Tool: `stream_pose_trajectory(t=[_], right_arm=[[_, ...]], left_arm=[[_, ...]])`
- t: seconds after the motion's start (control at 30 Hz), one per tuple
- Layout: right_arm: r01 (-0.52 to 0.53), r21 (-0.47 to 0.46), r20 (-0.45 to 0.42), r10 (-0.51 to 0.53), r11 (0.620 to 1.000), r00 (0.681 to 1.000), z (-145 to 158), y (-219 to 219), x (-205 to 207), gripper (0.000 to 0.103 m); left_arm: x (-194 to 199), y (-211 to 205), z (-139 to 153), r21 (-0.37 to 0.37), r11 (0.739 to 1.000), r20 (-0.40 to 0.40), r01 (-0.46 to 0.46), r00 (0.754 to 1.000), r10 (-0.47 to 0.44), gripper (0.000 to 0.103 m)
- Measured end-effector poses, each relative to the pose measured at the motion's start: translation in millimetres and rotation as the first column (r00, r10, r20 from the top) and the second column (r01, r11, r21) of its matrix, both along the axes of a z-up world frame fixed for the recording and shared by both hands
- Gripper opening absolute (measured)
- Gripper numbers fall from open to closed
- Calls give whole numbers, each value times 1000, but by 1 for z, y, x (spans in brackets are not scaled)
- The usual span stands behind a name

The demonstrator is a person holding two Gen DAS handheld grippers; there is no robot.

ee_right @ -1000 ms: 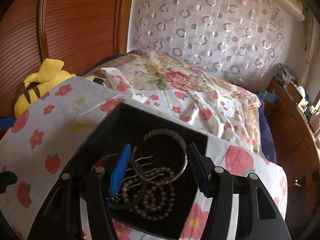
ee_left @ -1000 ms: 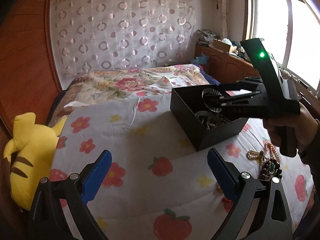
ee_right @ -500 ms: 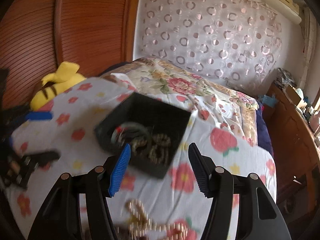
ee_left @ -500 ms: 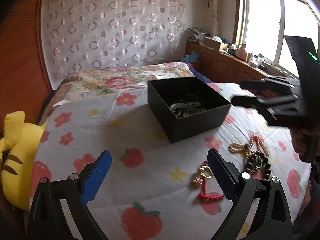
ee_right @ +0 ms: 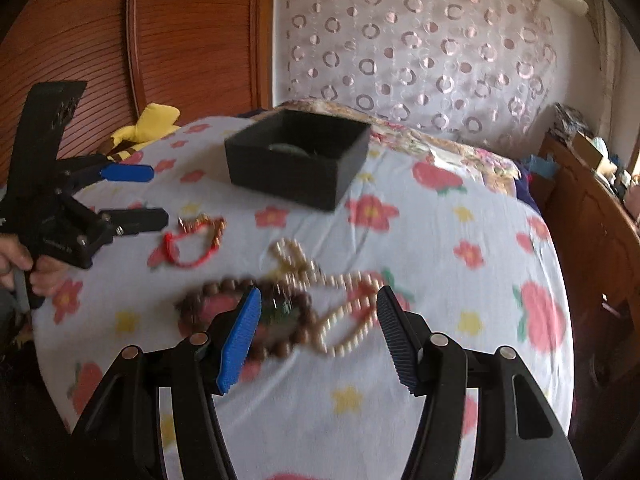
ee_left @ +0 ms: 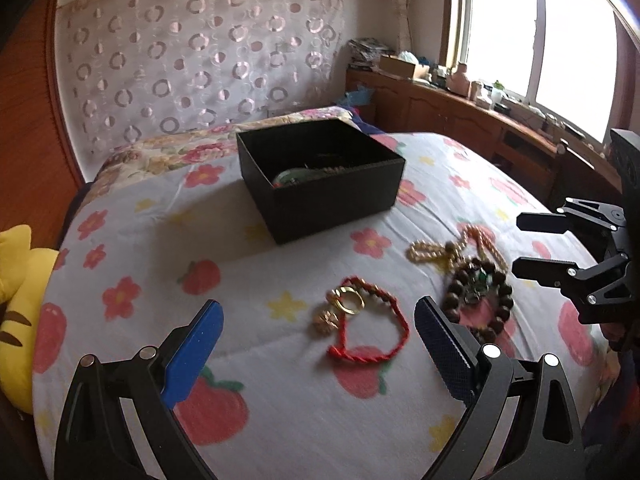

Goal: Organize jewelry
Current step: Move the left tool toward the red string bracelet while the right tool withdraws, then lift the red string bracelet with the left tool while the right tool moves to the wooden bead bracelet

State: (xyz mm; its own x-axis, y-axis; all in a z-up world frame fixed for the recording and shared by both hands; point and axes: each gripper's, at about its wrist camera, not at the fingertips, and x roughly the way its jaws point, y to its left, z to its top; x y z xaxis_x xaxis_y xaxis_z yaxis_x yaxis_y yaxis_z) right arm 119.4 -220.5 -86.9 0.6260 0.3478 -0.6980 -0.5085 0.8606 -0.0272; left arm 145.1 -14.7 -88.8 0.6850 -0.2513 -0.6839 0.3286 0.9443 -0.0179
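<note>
At the far left of the left wrist view, a yellow plush toy point(ee_left: 18, 300) lies against the edge of the bed point(ee_left: 280, 420), which is covered with a white sheet printed with flowers and strawberries. The left gripper point(ee_left: 318, 340) hangs over the near part of the sheet with its jaws wide apart and nothing between them. Beyond it, toward the middle of the bed, stands an open black box point(ee_left: 320, 178) with some jewelry lying inside; what the pieces are cannot be told clearly. In front of the box, loose on the sheet, lies a red cord bracelet point(ee_left: 372, 328) with gold rings point(ee_left: 346, 304) touching its left end. Just right of that sits a dark wooden bead bracelet point(ee_left: 478, 296) with a green piece in its middle, and a pale bead necklace point(ee_left: 452, 248) touches its far side. At the right edge the right gripper point(ee_left: 532, 246) reaches in, held by a person's hand; its jaws stand apart and hold nothing. In the blurred right wrist view, those jaws hover above the dark bracelet point(ee_right: 244, 308) and the pale necklace point(ee_right: 340, 308), with the box point(ee_right: 298, 158) farther back.
</note>
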Motion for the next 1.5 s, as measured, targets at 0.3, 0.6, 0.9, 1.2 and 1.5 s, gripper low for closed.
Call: stream_pose_trajectory(t=[0.3, 0.6, 0.9, 1.2, 1.5], right_arm=[[29, 48, -20, -28, 998, 999, -12, -16, -4, 63], [45, 96, -36, -42, 994, 998, -12, -22, -2, 63], [57, 103, -26, -54, 993, 998, -11, -24, -3, 63], [61, 102, -22, -59, 993, 998, -10, -25, -4, 63], [59, 96, -19, -58, 994, 998, -10, -24, -3, 63]], left_arm=[[-6, 0, -5, -15, 1000, -33, 8, 999, -8, 86], [9, -8, -12, 2, 999, -118, 39, 992, -39, 41], [17, -14, -16, 25, 999, -139, 35, 990, -31, 39], [-2, -12, -20, 38, 999, -130, 36, 991, -30, 37], [-10, -25, -20, 51, 996, -120, 71, 991, -65, 7]])
